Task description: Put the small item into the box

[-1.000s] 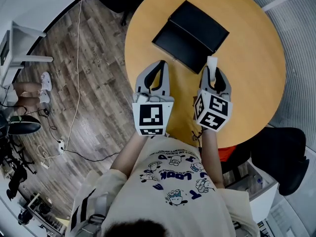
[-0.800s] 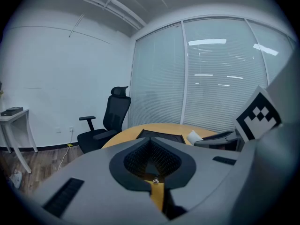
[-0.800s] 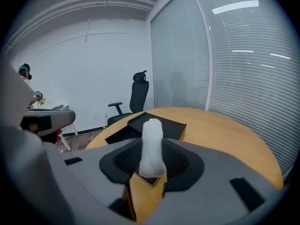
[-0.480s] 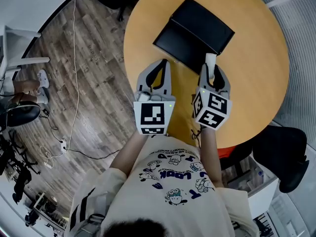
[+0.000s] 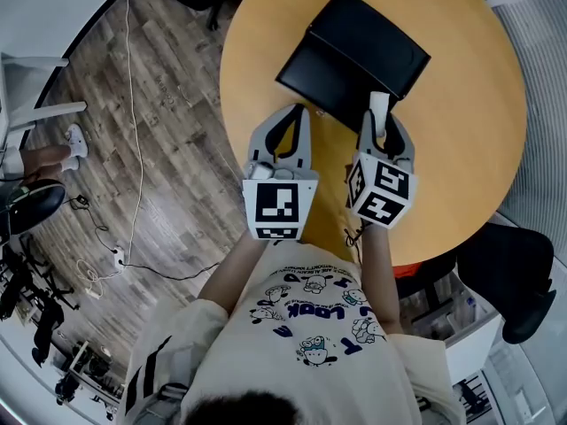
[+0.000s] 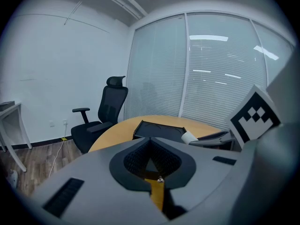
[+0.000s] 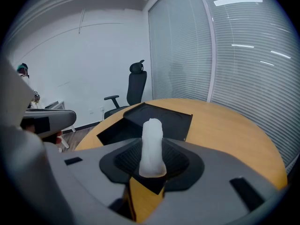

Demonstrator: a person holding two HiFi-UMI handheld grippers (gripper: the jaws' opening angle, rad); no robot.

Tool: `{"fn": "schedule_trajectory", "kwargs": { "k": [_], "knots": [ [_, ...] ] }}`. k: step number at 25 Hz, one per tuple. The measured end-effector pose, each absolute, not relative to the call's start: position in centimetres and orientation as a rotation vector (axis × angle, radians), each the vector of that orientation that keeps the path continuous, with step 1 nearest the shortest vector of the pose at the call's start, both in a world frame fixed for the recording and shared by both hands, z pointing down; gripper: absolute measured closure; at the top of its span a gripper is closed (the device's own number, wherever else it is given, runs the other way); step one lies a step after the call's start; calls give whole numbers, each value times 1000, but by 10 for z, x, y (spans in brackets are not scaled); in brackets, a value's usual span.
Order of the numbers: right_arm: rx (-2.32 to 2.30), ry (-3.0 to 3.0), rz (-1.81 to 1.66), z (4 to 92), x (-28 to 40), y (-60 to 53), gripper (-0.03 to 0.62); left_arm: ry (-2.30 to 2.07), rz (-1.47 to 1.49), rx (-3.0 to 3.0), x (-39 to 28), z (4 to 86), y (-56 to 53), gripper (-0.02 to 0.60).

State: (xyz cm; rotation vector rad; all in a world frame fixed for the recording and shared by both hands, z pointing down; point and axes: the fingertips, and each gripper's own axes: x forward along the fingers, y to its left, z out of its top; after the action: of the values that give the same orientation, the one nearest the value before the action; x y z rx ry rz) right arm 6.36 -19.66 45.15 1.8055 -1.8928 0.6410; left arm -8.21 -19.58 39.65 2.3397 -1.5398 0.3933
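Observation:
An open black box [image 5: 354,56] lies at the far side of the round wooden table [image 5: 469,131]; it also shows in the left gripper view [image 6: 157,130] and the right gripper view [image 7: 157,118]. My right gripper [image 5: 379,119] [image 7: 151,146] is shut on a small white cylinder-like item [image 5: 379,104] [image 7: 151,142], which sticks out past the jaws, just short of the box's near edge. The same white item [image 6: 189,137] shows from the left gripper view. My left gripper [image 5: 297,110] [image 6: 150,140] hovers beside it to the left, its jaws closed together with nothing between them.
A black office chair [image 6: 105,116] [image 7: 133,90] stands beyond the table's far left. Another dark chair [image 5: 509,277] sits by the table's near right edge. Cables [image 5: 133,149] run across the wooden floor at left, near a white desk [image 5: 35,104]. Window blinds [image 7: 234,69] are behind the table.
The view has shifted a little, so the box sits slightly higher and further right. Both grippers stay side by side near the box's near edge, the right one still on the white item.

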Motion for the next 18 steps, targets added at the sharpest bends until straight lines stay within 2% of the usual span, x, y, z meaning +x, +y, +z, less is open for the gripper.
{"fn": "schedule_trajectory", "kwargs": {
  "k": [18],
  "knots": [
    [1755,-1826,697,486,56,-219,445,-1491,437,2300,-85,428,-221,566]
  ]
}}
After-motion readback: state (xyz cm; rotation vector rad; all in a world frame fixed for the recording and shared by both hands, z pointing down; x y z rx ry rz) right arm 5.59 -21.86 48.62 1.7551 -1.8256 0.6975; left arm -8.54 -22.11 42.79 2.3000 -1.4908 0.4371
